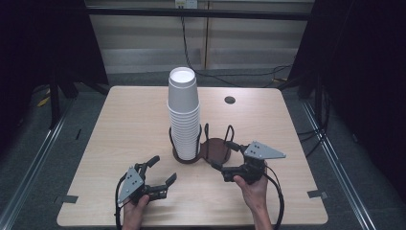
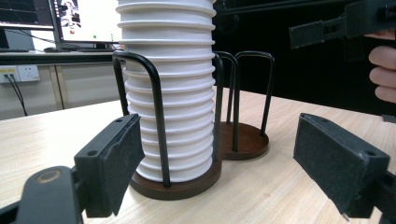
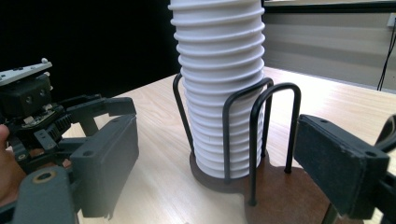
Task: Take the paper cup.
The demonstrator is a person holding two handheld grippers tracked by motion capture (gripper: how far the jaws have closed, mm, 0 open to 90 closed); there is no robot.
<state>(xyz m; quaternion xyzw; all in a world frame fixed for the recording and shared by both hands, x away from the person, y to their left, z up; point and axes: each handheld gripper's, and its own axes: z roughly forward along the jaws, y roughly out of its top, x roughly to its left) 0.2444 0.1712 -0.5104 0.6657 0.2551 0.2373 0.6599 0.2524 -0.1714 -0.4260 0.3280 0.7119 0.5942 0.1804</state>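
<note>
My left gripper [image 1: 160,178] rests low on the table, jaws spread wide and holding nothing; my right gripper [image 1: 224,157] is likewise apart and empty, its tips just at the near rim of the holder's vacant ring. The main risk I see is the tall stack of white cups [image 1: 183,112]: a jaw clipping one of the black wire loops [image 2: 156,112] could drag the brown holder [image 1: 201,152] and tip the whole column, and a squeeze too high could crush the thin cup walls. From my left gripper, the stack stands ahead and slightly right, near but apart. From my right gripper it stands ahead and left; whether that gripper touches the holder I cannot quite tell.
</note>
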